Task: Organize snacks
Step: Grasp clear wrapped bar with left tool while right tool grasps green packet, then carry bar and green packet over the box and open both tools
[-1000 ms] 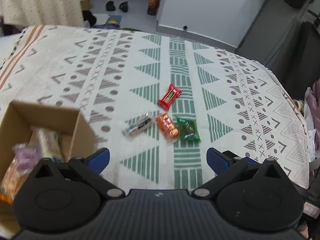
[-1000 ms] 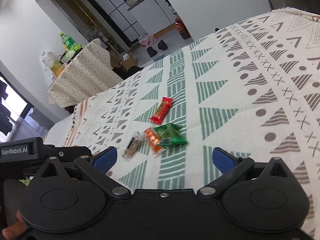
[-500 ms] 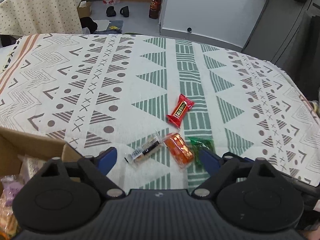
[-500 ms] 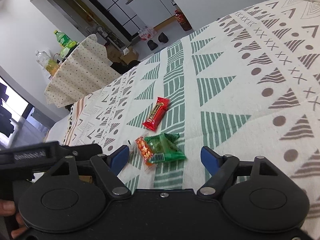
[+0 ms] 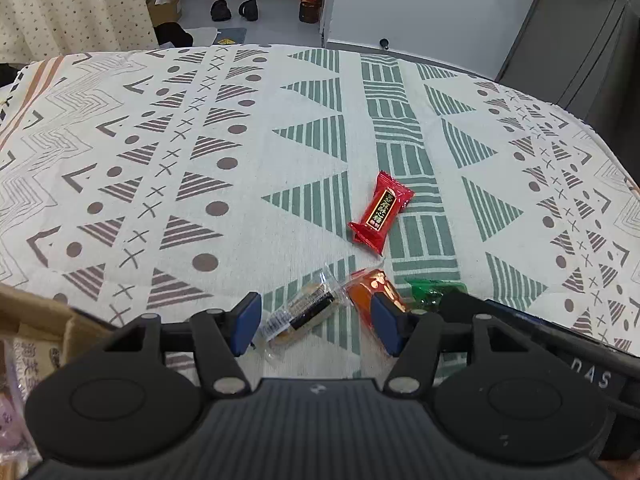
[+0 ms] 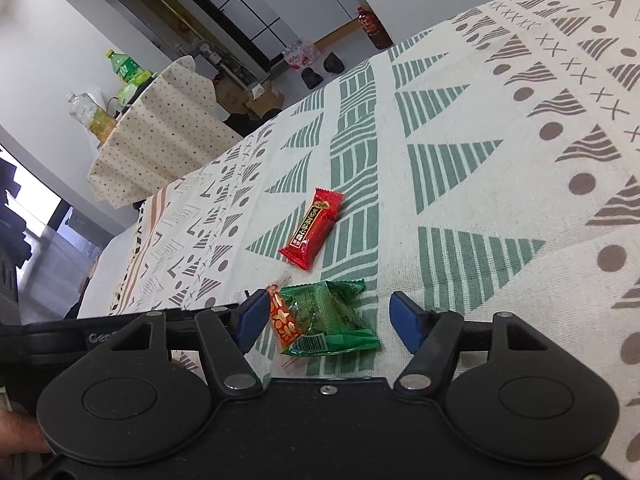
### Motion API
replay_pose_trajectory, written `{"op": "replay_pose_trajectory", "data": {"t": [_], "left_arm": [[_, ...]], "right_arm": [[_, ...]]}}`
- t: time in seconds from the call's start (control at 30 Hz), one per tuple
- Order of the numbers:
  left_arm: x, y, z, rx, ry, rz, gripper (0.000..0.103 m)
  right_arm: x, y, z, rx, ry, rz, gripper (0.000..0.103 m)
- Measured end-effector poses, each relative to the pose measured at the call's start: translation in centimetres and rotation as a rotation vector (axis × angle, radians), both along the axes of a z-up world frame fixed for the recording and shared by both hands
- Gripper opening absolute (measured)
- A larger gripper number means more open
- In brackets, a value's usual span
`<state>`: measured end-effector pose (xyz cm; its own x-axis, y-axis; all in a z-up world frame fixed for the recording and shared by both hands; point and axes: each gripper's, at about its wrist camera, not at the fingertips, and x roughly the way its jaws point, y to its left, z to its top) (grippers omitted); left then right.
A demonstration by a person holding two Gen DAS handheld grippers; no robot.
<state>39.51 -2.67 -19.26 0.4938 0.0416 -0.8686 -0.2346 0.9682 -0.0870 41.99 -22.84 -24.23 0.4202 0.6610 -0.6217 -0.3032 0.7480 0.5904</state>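
Observation:
Four snack packets lie together on the patterned tablecloth (image 5: 200,140). The clear-wrapped dark bar (image 5: 304,312) lies between the fingers of my open left gripper (image 5: 316,324), not gripped. An orange packet (image 5: 370,286) sits by the left gripper's right finger (image 5: 386,326). The green packet (image 6: 328,318) lies between the fingers of my open right gripper (image 6: 330,320), the orange packet (image 6: 282,316) against its left side. A red packet (image 5: 380,212) (image 6: 314,228) lies just beyond. In the left wrist view the green packet (image 5: 430,292) is partly hidden behind the right gripper's black body.
An open cardboard box (image 5: 36,320) with several snacks inside stands at the left gripper's near left. A second table with a dotted cloth (image 6: 160,136) holds bottles beyond the far edge. A hand (image 6: 16,434) shows at the lower left of the right wrist view.
Both grippers have moved forward and down onto the snack cluster. The clear bar now sits between the left fingers and the green packet between the right fingers. Both have narrowed slightly.

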Motion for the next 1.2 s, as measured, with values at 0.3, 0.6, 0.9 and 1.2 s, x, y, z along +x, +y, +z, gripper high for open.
{"op": "replay_pose_trajectory", "data": {"t": [0.3,0.6,0.9,1.2], "left_arm": [[0.1,-0.2,-2.2,-0.028,0.043,0.019,0.046],[-1.0,-1.1,-1.6,-0.025,0.027,0.012,0.017],[-4.1,-1.7,0.7,-0.065,-0.006,0.018,0.017],[-7.7,-2.0,3.8,-0.091,-0.053,0.005,0.017]], "right_arm": [[-0.1,0.5,-0.3,-0.023,-0.011,0.034,0.055],[-0.7,0.9,-0.2,-0.05,-0.02,0.07,0.032],[-2.4,-0.1,1.0,-0.058,-0.031,0.03,0.029],[-5.7,-0.8,3.7,-0.084,-0.052,0.003,0.029]]}}
